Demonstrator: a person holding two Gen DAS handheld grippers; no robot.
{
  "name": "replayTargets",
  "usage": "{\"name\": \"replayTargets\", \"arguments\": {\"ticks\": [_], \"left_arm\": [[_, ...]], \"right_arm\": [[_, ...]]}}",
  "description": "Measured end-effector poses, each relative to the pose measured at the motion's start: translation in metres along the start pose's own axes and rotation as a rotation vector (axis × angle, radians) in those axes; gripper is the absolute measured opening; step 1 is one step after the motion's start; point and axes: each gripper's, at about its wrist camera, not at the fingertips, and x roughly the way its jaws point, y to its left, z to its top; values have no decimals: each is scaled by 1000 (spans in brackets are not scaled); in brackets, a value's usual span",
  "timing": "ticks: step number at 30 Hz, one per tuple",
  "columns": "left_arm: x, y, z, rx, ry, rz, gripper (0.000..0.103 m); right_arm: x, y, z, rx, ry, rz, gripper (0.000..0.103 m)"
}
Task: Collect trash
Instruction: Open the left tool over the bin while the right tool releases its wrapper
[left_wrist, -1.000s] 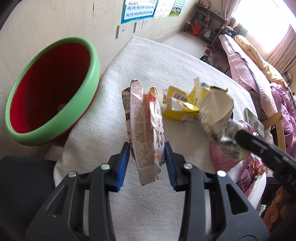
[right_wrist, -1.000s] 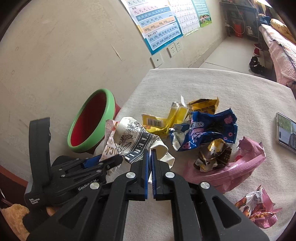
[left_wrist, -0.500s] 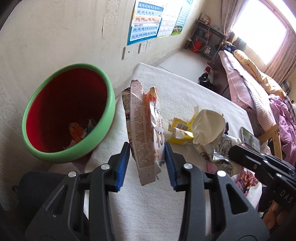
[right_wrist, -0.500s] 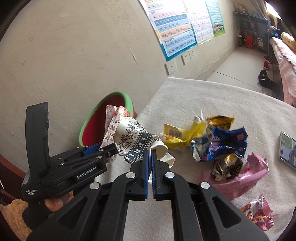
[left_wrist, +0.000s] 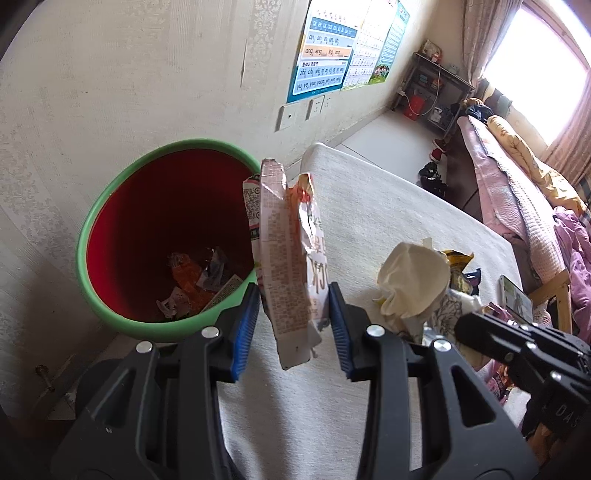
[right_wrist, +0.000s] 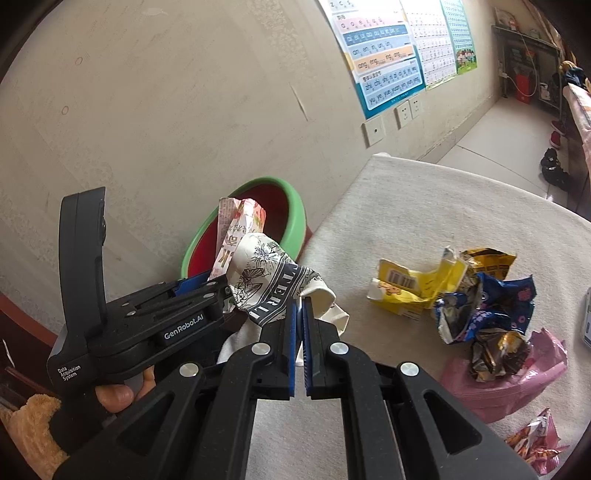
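Observation:
My left gripper (left_wrist: 292, 325) is shut on a long pink and white snack wrapper (left_wrist: 288, 258), held upright beside the rim of a green bin with a red inside (left_wrist: 110, 236); several wrappers lie at the bin's bottom. My right gripper (right_wrist: 298, 332) is shut on a crumpled white paper cup with black print (right_wrist: 273, 280), held above the table's near edge, just right of the left gripper (right_wrist: 199, 291). The cup also shows in the left wrist view (left_wrist: 413, 284). The bin (right_wrist: 291, 225) stands behind both.
A white cloth-covered table (right_wrist: 424, 206) holds more trash: a yellow wrapper (right_wrist: 410, 288), a blue wrapper (right_wrist: 487, 310), a pink bag (right_wrist: 517, 384). A phone (left_wrist: 515, 299) lies at the table's right. The wall is to the left, a bed (left_wrist: 517, 177) beyond.
Both grippers have risen and moved left toward the bin, each keeping its piece of trash. The bin's inside has come into view.

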Motion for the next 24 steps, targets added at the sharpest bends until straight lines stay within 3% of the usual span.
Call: {"name": "replayTargets", "arguments": {"ticks": [14,24], "left_arm": [[-13,52,26,-24,-41,99,36],[1,99,30,-73,14,140,37]], "right_arm": [[38,37,21,-54,56,75,3],[82,68,48,-74,85,74,4]]}}
